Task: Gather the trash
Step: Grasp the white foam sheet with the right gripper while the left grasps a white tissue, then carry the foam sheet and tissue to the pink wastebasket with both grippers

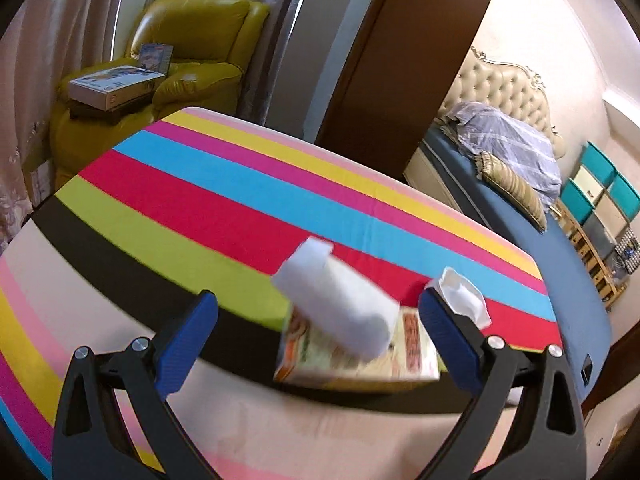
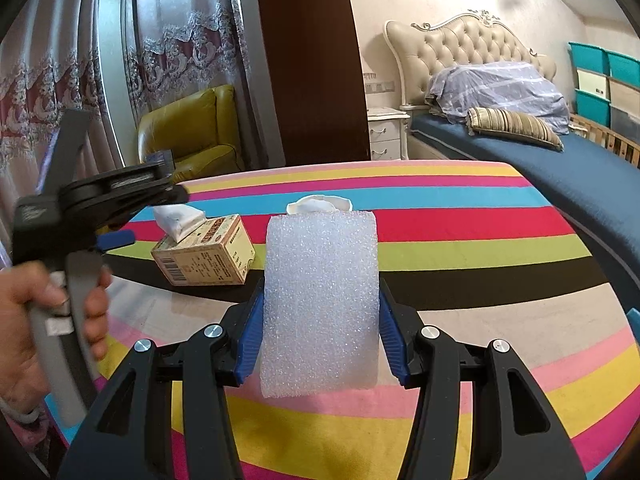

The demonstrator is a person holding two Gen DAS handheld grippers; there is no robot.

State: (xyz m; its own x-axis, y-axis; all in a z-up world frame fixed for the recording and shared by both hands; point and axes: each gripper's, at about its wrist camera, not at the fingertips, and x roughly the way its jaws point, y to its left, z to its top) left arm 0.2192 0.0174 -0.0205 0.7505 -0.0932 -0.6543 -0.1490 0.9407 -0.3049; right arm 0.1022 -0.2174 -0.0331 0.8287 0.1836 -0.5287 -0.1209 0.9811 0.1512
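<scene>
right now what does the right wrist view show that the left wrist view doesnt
Only the right wrist view shows the right tool clamped on a white foam block, a crumpled white scrap behind the block, a hand gripping the left tool's handle, and a white nightstand.

Only the left wrist view shows the left tool from behind, open, and flat boxes on the armchair.

Both show the tissue box on the striped tablecloth, the yellow armchair, the curtains and the bed.

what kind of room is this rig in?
Most likely a home bedroom: a bed with a tufted headboard, a white nightstand, and a yellow armchair by lace curtains.
</scene>
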